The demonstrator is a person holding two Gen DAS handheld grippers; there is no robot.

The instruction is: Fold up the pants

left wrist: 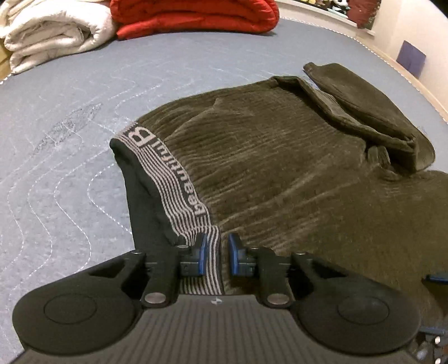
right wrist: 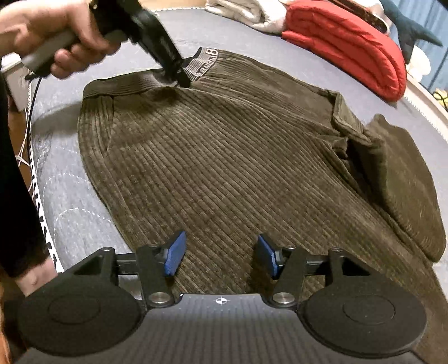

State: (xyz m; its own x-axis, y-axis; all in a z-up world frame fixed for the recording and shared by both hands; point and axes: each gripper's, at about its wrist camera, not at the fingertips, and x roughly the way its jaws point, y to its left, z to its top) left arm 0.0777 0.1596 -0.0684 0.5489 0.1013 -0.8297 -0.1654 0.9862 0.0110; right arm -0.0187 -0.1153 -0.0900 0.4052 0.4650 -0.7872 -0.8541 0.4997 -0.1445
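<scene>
Dark olive corduroy pants (right wrist: pixel 224 156) lie partly folded on a grey-blue quilted mattress (left wrist: pixel 70 145), the striped elastic waistband (left wrist: pixel 179 179) at the left end of the garment and the legs doubled back into a thick flap (right wrist: pixel 397 179) at the far right. The left gripper (left wrist: pixel 217 252) sits directly over the waistband. Its blue pads (left wrist: pixel 202 253) are drawn in close on either side of a striped band of elastic that runs up between them, though a thin gap shows on the right, so a firm pinch cannot be confirmed. Seen from the right wrist, a hand (right wrist: pixel 53 36) steers that same tool down onto the waistband's near stretch.

The right gripper (right wrist: pixel 221 257) hangs low over the ribbed cloth of the seat, jaws spread wide with only flat fabric beneath them and nothing caught.

The garment's long axis runs from the waistband on the left to the doubled legs on the right, across both tools' line of sight. The left hand is the nearer to the waistband; the right is nearer the body of the pants and its near edge. Any next fold looks to turn on lifting that waistband end and carrying it toward the leg flap.

A folded red quilt (left wrist: pixel 196 16) and a cream blanket (left wrist: pixel 50 30) rest at the mattress's far edge.
</scene>
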